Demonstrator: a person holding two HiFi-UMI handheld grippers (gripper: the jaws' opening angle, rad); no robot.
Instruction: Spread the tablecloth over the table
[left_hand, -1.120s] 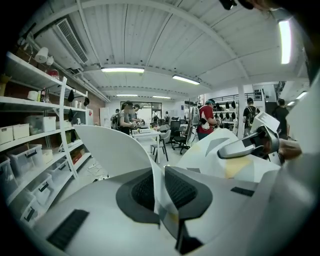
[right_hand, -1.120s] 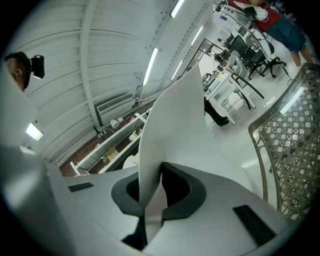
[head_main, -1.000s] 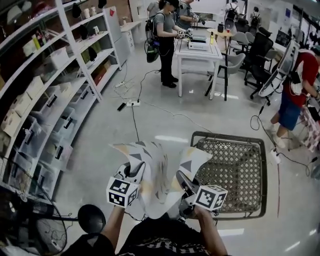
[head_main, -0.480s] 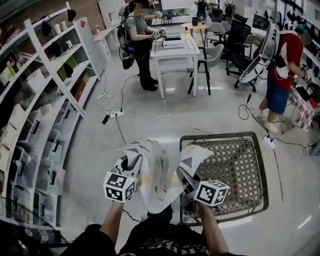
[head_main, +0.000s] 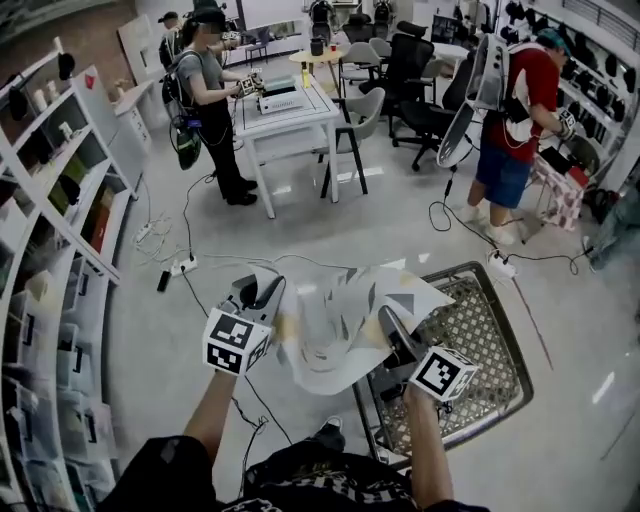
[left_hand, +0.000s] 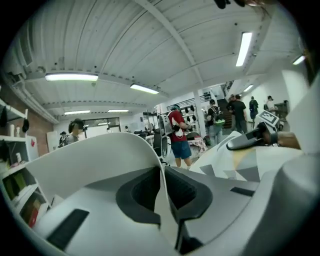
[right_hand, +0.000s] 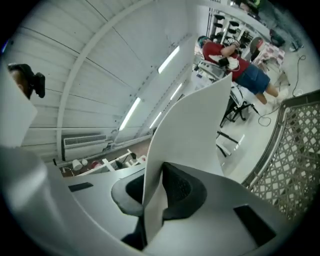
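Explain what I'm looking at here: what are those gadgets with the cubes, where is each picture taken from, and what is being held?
There is no robot here. A person holds a two-jaw clamp tool in each hand, and the cubes with square markers are part of those tools. The wide picture comes from a camera on the person's head, looking down: the left gripper is at left and the right gripper at right. The other two pictures come from small cameras riding on each gripper, looking along its jaws. In both, the jaws are shut on an edge of a white tablecloth with grey triangles, held up in the air between the hands. Below and to the right stands a table with a lattice top. The cloth is not yet spread on it. Other people work in the background.
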